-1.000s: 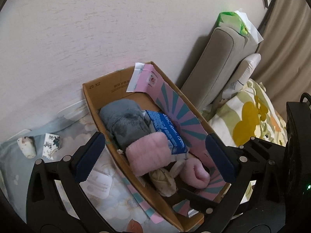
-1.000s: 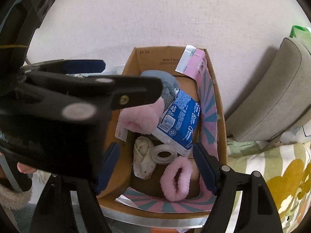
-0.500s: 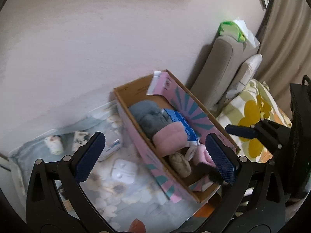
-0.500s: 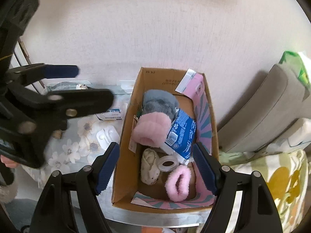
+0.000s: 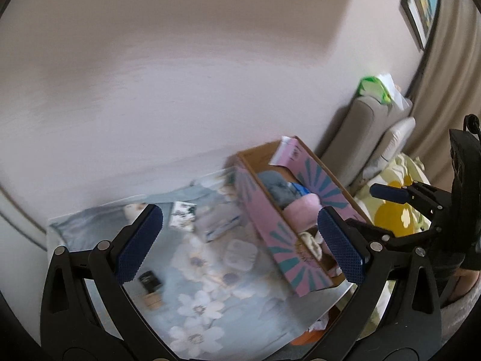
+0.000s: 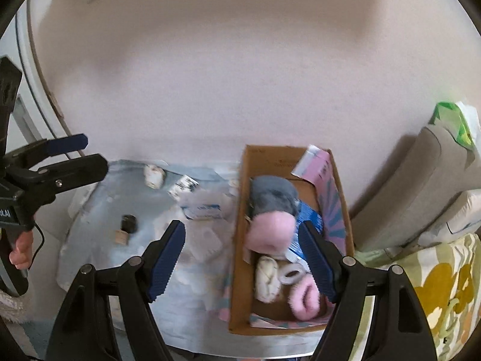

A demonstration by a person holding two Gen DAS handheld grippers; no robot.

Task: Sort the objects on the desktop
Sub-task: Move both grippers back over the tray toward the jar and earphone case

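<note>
Both claws, left [image 5: 240, 246] and right [image 6: 242, 263], spread and empty above surface [image 6: 99, 210]; risk: small stamp [image 6: 128, 223] slipping from wide pads, missing box [image 6: 240, 270].

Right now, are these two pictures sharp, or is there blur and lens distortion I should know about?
Left wrist view: motion blur smears the cardboard box and floral cloth, while the left gripper, jaws open, stays crisp; fisheye bends the wall line. Right wrist view: milder blur on the box contents, softest at the pink fuzzy roll; right gripper sharp, dark vignette in the corners.
</note>
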